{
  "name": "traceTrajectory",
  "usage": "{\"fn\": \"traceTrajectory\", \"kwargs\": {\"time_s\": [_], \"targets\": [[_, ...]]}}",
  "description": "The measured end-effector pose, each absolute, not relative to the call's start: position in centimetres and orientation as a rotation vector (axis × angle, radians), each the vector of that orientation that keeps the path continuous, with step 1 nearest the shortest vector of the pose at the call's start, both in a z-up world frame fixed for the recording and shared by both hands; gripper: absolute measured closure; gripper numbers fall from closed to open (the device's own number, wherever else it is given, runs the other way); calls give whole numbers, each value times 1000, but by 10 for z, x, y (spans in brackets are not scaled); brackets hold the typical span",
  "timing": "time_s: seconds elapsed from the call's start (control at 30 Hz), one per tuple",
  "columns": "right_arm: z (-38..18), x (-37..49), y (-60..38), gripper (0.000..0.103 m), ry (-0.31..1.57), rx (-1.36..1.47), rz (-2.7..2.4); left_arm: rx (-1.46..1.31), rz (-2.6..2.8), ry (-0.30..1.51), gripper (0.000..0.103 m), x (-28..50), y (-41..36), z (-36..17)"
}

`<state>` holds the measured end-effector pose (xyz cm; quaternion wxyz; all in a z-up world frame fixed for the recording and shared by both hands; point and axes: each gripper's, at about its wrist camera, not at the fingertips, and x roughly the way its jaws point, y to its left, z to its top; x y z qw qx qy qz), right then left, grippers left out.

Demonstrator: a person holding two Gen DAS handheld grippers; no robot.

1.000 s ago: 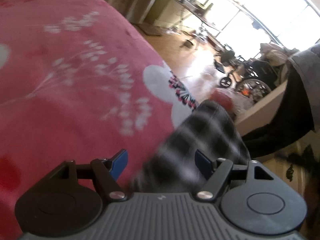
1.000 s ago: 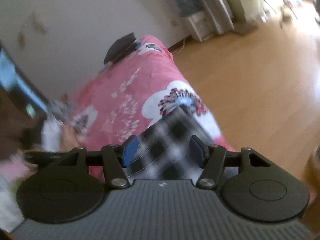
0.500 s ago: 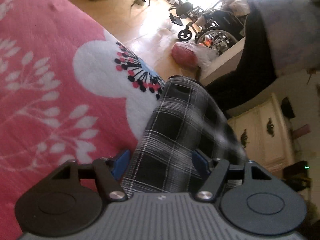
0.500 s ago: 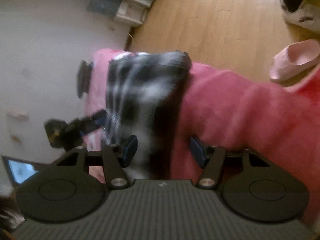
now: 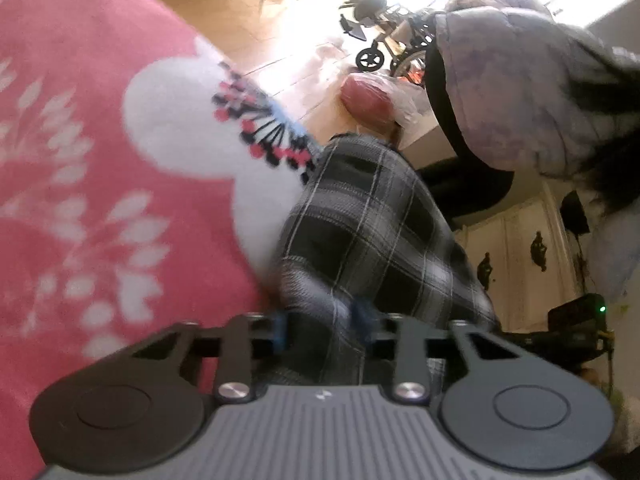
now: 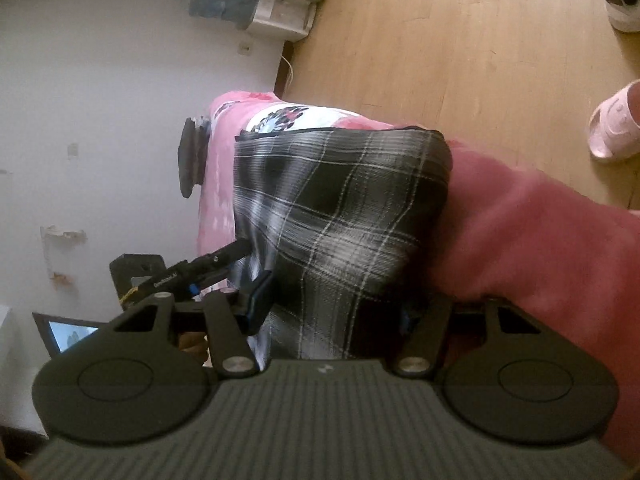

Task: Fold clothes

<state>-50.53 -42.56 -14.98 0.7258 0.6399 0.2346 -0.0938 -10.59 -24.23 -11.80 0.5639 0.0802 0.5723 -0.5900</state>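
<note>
A: What is changing at the left gripper (image 5: 320,326)?

B: Its jaws are closing, pinching the plaid garment (image 5: 372,232) that a moment ago sat loosely between them. The right gripper (image 6: 334,306) is closing too, cloth between its fingers.

A: Meaning?

B: Probably gripping for a fold. Ahead, the garment is lying on the pink blanket (image 5: 72,168).

A: Any writing?

B: White lettering on the left gripper, too blurred to read.
</note>
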Motion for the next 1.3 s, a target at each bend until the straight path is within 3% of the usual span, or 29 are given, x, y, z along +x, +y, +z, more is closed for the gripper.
{"fn": "traceTrajectory", "kwargs": {"time_s": [0.13,0.37,0.7,0.87,1.0,1.1,1.3], "targets": [[-146,-496,-423,69,523,1345,-218,140,-1345,1310,91,-113,-228,-113],[-131,-475,-422,77,552,1225,-188,49,-1253,1303,92,-115,-177,-95],[-117,-355,-418,77,713,1036,77,-135,-974,1346,92,-109,-60,-89],[-106,-297,-404,77,784,893,188,-176,-916,1301,91,-103,-40,-100],[-106,-283,-410,69,815,886,205,-179,-937,1293,75,-99,-41,-105],[-101,-306,-417,61,771,953,166,-162,-968,1294,45,-100,-33,-101],[-107,-366,-401,50,803,1018,169,-87,-1043,1232,38,-117,-18,-102]]}}
